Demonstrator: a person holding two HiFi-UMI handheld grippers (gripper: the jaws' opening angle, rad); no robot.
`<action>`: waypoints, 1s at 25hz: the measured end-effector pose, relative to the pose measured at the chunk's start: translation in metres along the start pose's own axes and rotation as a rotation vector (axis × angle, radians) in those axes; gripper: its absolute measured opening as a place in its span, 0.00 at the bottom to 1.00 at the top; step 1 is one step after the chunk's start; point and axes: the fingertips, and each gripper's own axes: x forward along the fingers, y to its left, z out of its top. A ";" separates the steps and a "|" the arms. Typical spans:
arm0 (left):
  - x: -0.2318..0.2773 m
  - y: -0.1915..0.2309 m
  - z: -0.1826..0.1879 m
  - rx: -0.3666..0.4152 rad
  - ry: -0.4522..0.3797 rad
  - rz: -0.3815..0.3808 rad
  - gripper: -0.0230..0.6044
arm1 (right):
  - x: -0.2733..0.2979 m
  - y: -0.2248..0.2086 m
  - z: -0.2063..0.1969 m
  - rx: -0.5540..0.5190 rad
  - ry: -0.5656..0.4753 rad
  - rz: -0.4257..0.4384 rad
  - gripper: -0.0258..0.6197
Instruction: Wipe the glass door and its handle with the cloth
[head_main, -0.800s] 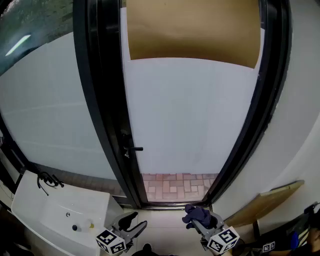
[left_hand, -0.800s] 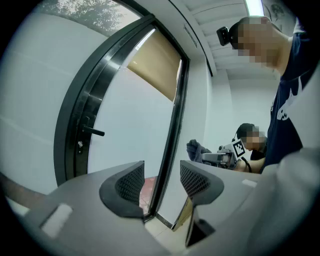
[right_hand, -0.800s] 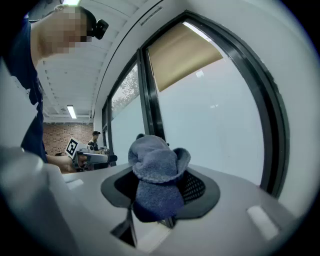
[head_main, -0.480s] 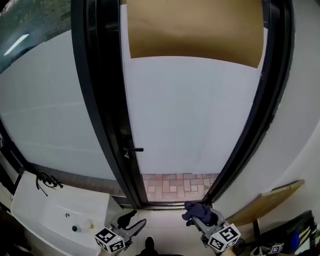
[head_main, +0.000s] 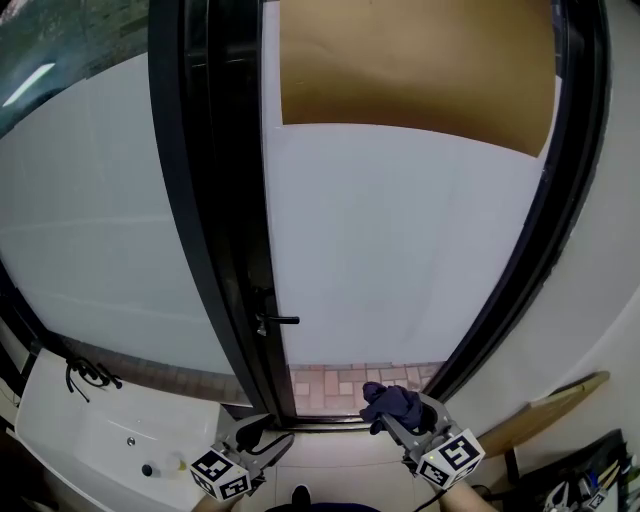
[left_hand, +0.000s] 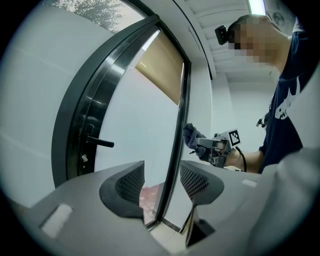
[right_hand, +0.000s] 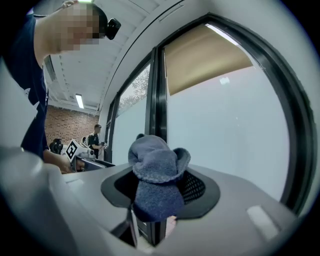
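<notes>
Two grippers sit low in the head view, short of the glass door (head_main: 400, 250). The right gripper (head_main: 400, 418) has its jaws clamped on the bunched dark-blue cloth (head_main: 388, 403). The wad pokes forward past the jaw tips, so fabric rather than plastic would meet the pane. The left gripper (head_main: 265, 440) has its jaws apart with nothing between them, probably free to steady the door. The handle (head_main: 280, 320), a short black lever left of centre, is well apart from the cloth. Wiping seems not yet begun.
</notes>
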 end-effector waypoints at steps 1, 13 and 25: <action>0.001 0.008 0.003 0.001 -0.001 0.000 0.39 | 0.012 0.001 0.004 -0.011 -0.003 0.007 0.34; -0.001 0.098 0.015 0.008 0.002 -0.045 0.39 | 0.166 0.017 0.055 -0.245 -0.031 0.092 0.34; -0.020 0.141 0.003 -0.046 0.000 -0.005 0.39 | 0.301 0.046 0.085 -0.772 0.044 0.143 0.34</action>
